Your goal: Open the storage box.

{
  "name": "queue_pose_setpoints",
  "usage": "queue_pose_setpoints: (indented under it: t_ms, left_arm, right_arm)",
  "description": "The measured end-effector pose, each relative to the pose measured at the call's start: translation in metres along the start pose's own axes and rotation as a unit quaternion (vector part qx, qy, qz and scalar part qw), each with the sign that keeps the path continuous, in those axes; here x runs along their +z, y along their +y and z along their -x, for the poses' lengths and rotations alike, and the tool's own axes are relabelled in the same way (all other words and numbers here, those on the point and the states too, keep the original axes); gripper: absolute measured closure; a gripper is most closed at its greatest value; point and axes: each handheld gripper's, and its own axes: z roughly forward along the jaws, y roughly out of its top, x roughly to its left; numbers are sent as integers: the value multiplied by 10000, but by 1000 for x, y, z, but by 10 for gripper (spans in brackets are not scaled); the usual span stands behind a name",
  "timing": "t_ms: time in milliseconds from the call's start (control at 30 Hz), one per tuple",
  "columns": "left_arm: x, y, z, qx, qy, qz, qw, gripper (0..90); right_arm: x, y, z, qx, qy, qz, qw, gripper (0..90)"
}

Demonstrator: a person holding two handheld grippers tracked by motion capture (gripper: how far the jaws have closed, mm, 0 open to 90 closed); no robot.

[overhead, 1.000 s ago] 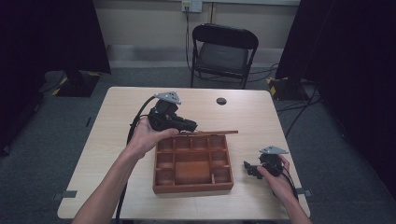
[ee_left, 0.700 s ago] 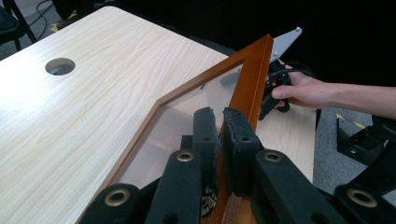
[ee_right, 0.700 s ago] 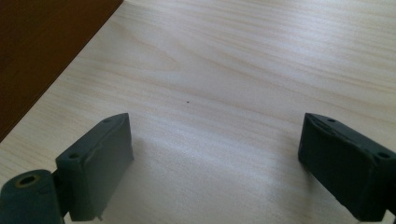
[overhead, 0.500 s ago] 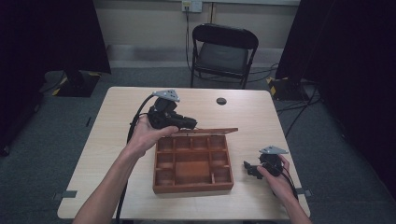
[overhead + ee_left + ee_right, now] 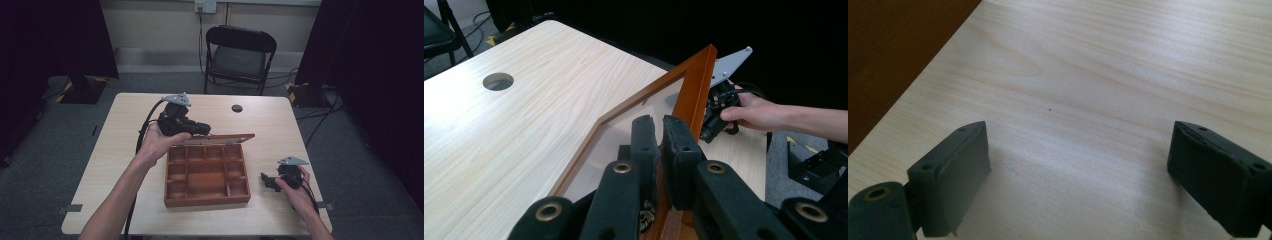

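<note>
High view. A light wooden table [image 5: 120, 150] carries a brown wooden compartment box [image 5: 207, 175] near its centre. The box's glazed lid [image 5: 217, 139] stands raised along the far edge. The left gripper [image 5: 200, 131], held in the person's left hand [image 5: 157, 142], meets the lid at its near-left end; its cable trails back toward the person. The right gripper [image 5: 266, 181], held in the right hand [image 5: 295, 192], rests low on the table, to the right of the box and apart from it. A round cable hole [image 5: 237, 108] lies in the tabletop beyond the left gripper, and a black folding chair [image 5: 240, 55] stands past the far edge of the table.

Left gripper view. The two black jaws are pressed onto the wooden frame of the lid [image 5: 691, 95], one on each face, pinching it. The clear pane extends ahead and to the left of the jaws, with the tabletop visible through it. Beyond the lid, the other hand and its gripper [image 5: 716, 107] appear.

Right gripper view. The jaws stand spread wide with nothing but bare tabletop [image 5: 1108, 90] between them. The dark side of the box [image 5: 893, 55] lies ahead to the left, close beside the left jaw but not touching it.
</note>
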Motion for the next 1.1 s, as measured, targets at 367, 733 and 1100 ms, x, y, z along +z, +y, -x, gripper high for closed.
queue_pose_setpoints:
  t_ms: [367,733,1100]
  left_arm:
    - [-1,1,-2,-10,35,42,10000,841]
    - [1,0,0,27,96,77,9999,840]
    - [0,-1,0,43,96,85,9999,842]
  right_arm:
    - [0,0,0,-1,0,-1,10000,95]
    - [0,0,0,-8,0,5,10000,95]
    - [0,0,0,3,-3,-4,10000,95]
